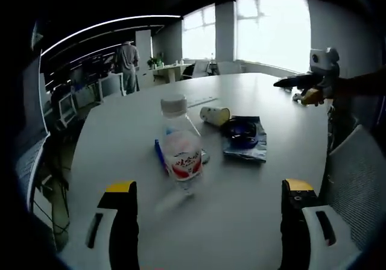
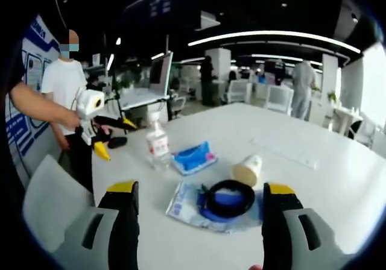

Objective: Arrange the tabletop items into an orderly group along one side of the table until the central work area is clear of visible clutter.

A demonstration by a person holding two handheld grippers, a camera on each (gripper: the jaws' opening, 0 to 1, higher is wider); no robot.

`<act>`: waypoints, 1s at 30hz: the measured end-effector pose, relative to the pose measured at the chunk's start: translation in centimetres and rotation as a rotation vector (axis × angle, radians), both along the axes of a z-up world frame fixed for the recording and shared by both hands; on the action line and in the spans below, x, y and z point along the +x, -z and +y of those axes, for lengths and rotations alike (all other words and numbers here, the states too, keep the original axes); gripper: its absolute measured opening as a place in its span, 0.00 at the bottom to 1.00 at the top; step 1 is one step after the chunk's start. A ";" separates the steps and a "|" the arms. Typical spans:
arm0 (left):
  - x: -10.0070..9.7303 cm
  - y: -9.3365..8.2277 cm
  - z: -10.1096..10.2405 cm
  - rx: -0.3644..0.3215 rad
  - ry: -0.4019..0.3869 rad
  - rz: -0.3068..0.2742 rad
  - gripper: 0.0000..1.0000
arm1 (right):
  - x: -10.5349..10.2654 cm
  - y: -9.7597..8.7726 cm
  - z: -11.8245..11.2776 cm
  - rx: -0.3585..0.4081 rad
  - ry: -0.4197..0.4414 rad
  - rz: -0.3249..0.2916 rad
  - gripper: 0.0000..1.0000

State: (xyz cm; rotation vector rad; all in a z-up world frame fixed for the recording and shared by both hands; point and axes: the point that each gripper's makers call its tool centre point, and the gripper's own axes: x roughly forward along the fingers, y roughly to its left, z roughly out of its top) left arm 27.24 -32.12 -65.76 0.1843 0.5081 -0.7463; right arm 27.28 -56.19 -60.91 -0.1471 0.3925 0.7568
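Between our left gripper's spread, empty jaws, ahead, we see a clear bottle with red-lettered label, unreadable; right of it a tipped paper cup and black ring. Ahead of our right gripper, jaws apart and empty, lies that ring on a blue packet; the bottle stands beyond-left.

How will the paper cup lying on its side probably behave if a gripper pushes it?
The paper cup lies on its side on the smooth white table, so it will probably roll, likely curving. It looks light and thin, so it may crush if squeezed.
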 end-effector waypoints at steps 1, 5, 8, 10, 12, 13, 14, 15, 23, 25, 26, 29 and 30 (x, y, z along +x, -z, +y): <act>-0.1 0.0 0.0 0.002 -0.001 0.000 0.98 | 0.1 0.0 0.0 -0.003 -0.002 -0.001 0.80; -0.5 0.0 0.1 0.000 -0.003 0.000 0.98 | 0.5 0.5 -0.3 -0.016 -0.003 0.004 0.77; -0.7 0.0 0.1 -0.001 -0.004 0.002 0.98 | 0.7 0.7 -0.4 -0.029 -0.006 0.004 0.74; -0.7 0.2 0.1 -0.001 -0.004 0.002 0.98 | 0.9 0.9 -0.5 -0.040 -0.007 0.004 0.71; -0.8 0.2 0.1 -0.005 -0.007 0.002 0.98 | 1.3 1.1 -0.6 -0.052 -0.008 0.005 0.69; -0.9 0.2 0.1 -0.005 -0.009 0.003 0.98 | 1.4 1.2 -0.7 -0.054 -0.007 0.005 0.69; -1.1 0.2 0.1 -0.005 -0.008 0.006 0.98 | 1.7 1.3 -0.7 -0.058 -0.005 0.006 0.68; -1.2 0.3 0.0 -0.004 -0.006 0.005 0.98 | 1.9 1.3 -0.8 -0.057 -0.005 0.007 0.67; -1.7 0.8 -0.3 -0.009 -0.002 0.013 0.98 | 3.5 2.1 -0.9 -0.088 -0.004 0.009 0.61; -1.9 0.9 -0.3 -0.010 0.000 0.016 0.98 | 3.8 2.3 -1.0 -0.095 0.001 0.010 0.59; -2.0 1.0 -0.4 -0.008 0.004 0.017 0.98 | 4.0 2.4 -1.0 -0.096 0.001 0.010 0.58; -2.2 1.1 -0.4 -0.005 0.007 0.020 0.98 | 4.5 2.8 -1.2 -0.113 0.004 0.009 0.54; -2.3 1.1 -0.5 -0.007 0.005 0.023 0.98 | 4.6 2.9 -1.2 -0.115 0.005 0.009 0.54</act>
